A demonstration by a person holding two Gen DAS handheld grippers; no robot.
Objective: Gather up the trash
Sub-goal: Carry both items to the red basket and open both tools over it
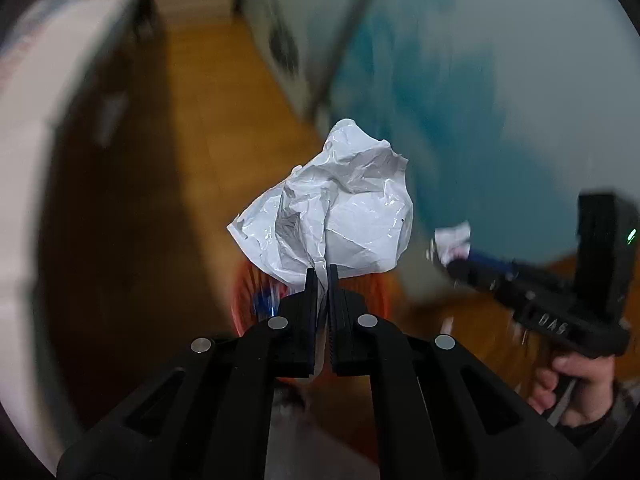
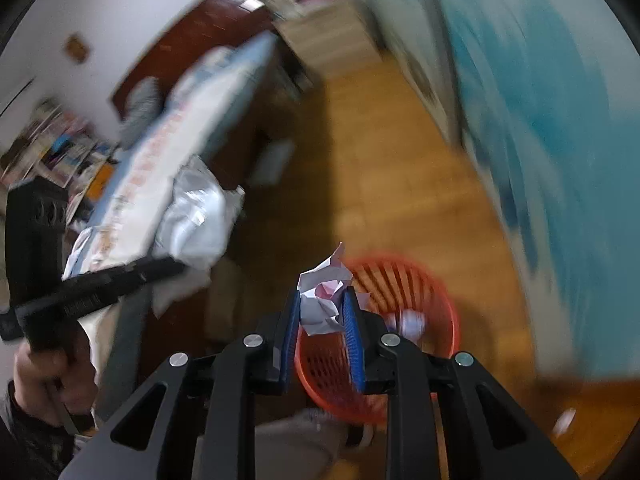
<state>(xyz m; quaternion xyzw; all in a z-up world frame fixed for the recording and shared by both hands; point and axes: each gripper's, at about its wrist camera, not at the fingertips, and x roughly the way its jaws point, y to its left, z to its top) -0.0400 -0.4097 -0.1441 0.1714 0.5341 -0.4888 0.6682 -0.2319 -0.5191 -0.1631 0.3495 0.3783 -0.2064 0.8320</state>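
Crinkled white plastic bag [image 1: 340,208], crumpled paper wad [image 2: 322,300], slatted orange basket [image 2: 440,304]

This looks like a room in a home, probably a bedroom or a study. The floor [image 2: 384,168] is of warm wooden boards. At 10 o'clock in the right wrist view stands a dark wooden cabinet [image 2: 208,36], and at 9 o'clock a shelf [image 2: 52,148] full of colourful books. An orange plastic basket [image 2: 436,304] stands on the floor at 5 o'clock, beside a blue-painted wall [image 2: 560,160].
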